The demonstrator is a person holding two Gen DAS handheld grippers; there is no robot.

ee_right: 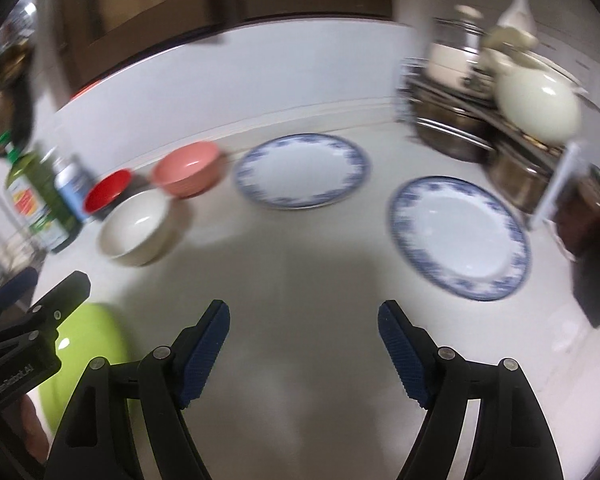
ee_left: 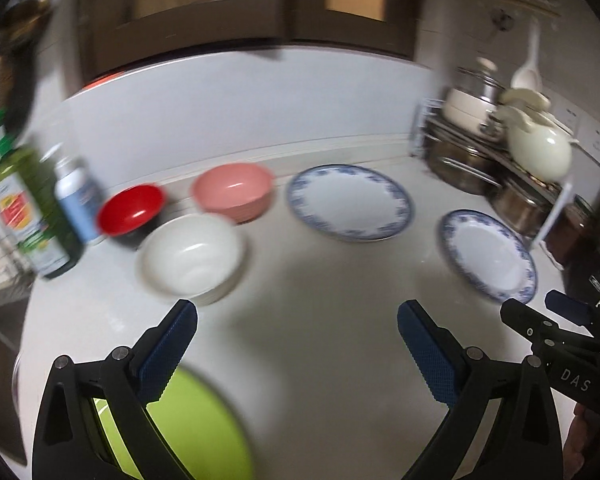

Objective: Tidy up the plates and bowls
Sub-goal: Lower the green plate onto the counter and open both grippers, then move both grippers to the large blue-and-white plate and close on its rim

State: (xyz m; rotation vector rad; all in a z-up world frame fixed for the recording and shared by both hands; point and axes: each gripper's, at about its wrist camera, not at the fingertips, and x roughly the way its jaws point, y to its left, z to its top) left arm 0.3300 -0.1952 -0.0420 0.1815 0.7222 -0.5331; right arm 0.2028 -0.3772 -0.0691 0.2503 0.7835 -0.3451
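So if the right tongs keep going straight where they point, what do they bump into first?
Probably just the bare white counter. The open right tongs aim between the white bowl and the nearer blue-rimmed plate, though depth is blurry.

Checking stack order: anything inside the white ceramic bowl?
The white ceramic bowl looks empty, with only a glossy bare interior showing in both wrist views. Its underside and the counter beneath it are hidden.

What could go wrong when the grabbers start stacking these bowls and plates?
1. The white bowl sits close to the red bowl and pink bowl; reaching for one could bump the others.
2. The green bottle stands right beside the red bowl and might tip if knocked.
3. The near plate lies flat on the counter, so the open right gripper may struggle to get under its rim and could slide it toward the metal pots.
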